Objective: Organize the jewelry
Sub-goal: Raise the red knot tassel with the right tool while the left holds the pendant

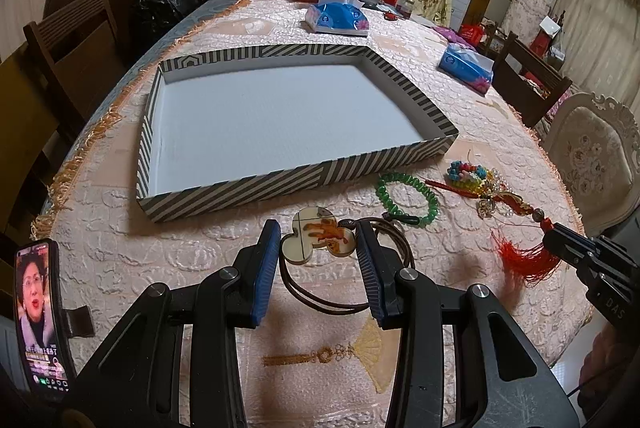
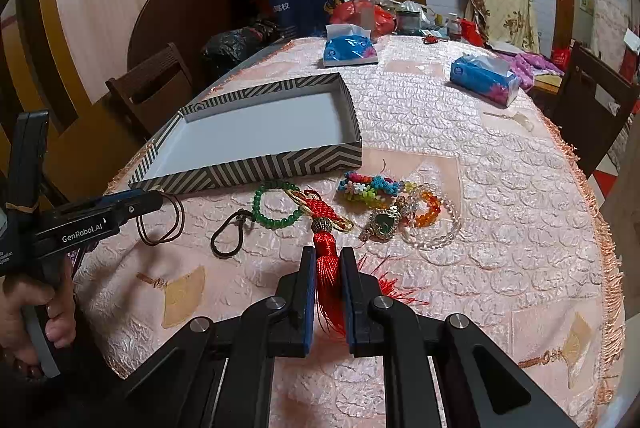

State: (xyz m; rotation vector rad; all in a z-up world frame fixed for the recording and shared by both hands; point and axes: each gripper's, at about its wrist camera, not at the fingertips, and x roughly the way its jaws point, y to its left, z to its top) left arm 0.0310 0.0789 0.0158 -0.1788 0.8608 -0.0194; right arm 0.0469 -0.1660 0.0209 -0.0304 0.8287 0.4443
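Right gripper clamped on red tassel; left gripper half open around pendant, contact unclear. Next: lift both into tray.

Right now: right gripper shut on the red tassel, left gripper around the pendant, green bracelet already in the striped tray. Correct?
Not quite. The green bracelet lies on the tablecloth in front of the striped tray, not inside; the right wrist view shows it. The right gripper is shut on the red tassel; the left gripper brackets the pendant.

tray has grey-and-cream stripes outside, plain white inside. tassel is bright red, bead bracelet at 3 o'clock of it is green, tablecloth pale pink.
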